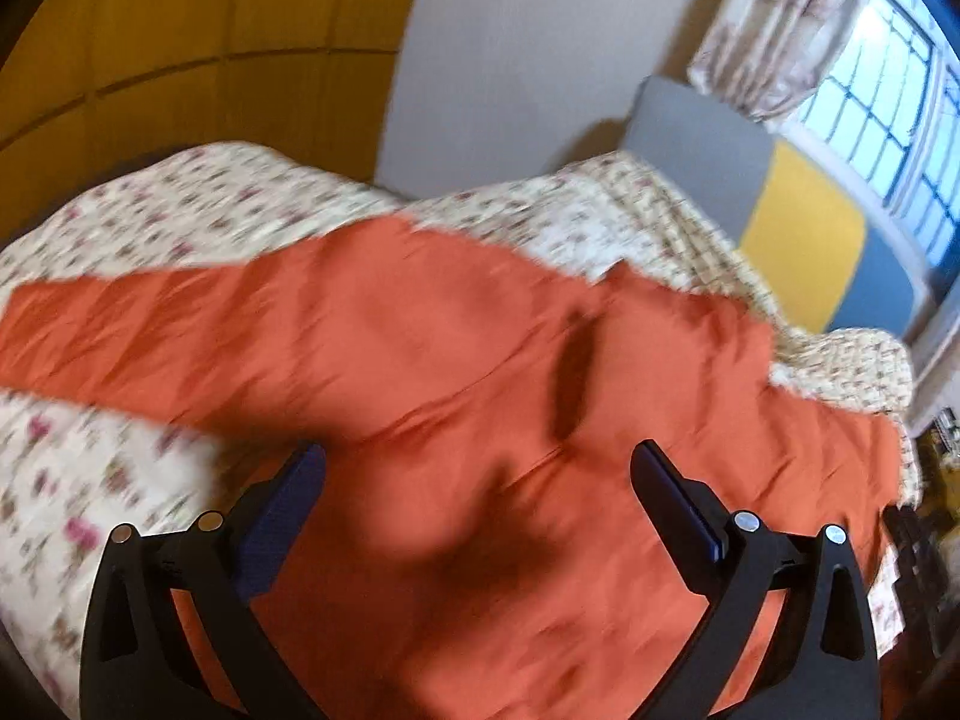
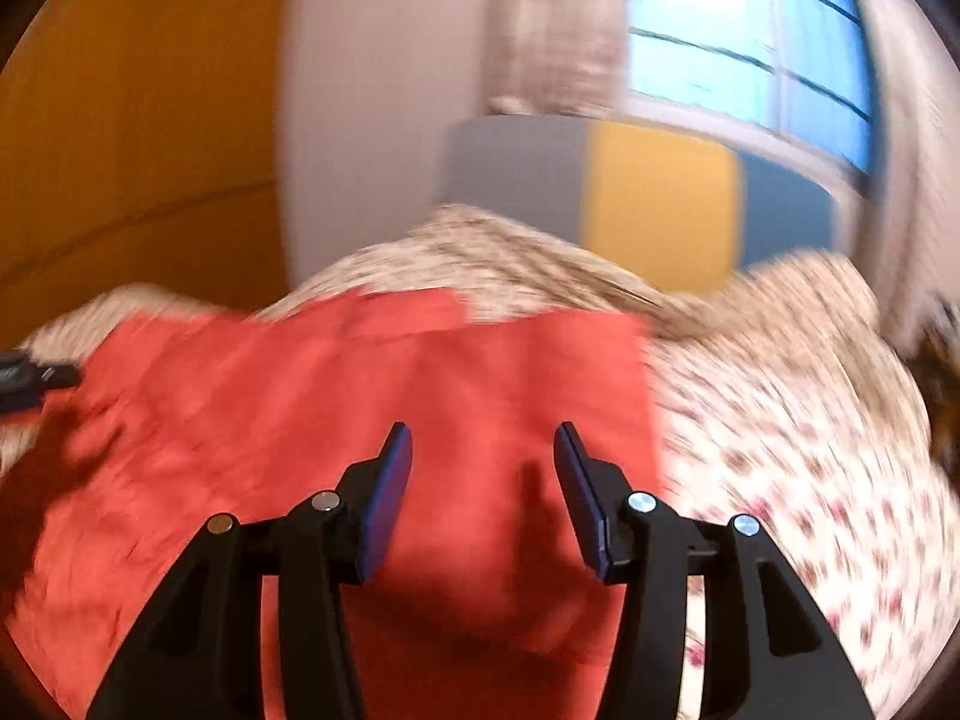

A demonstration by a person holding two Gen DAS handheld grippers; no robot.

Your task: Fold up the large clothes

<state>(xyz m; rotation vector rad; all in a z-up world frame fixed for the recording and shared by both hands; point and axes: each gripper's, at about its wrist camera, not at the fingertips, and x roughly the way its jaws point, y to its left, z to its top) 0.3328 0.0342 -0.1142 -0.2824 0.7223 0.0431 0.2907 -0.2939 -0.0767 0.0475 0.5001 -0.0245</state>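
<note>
The black two-finger left gripper [image 1: 477, 462] and right gripper [image 2: 483, 444] hovered empty, jaws parted, above the orange-red cloth garment [image 1: 420, 348]; each should pinch an edge cleanly.

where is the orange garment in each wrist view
Left wrist: the orange garment spreads across the middle and bottom, one long part reaching the left edge.
Right wrist: it fills the left and centre, ending at a straight edge right of centre.
Shared landmark: the grey, yellow and blue headboard.
</note>
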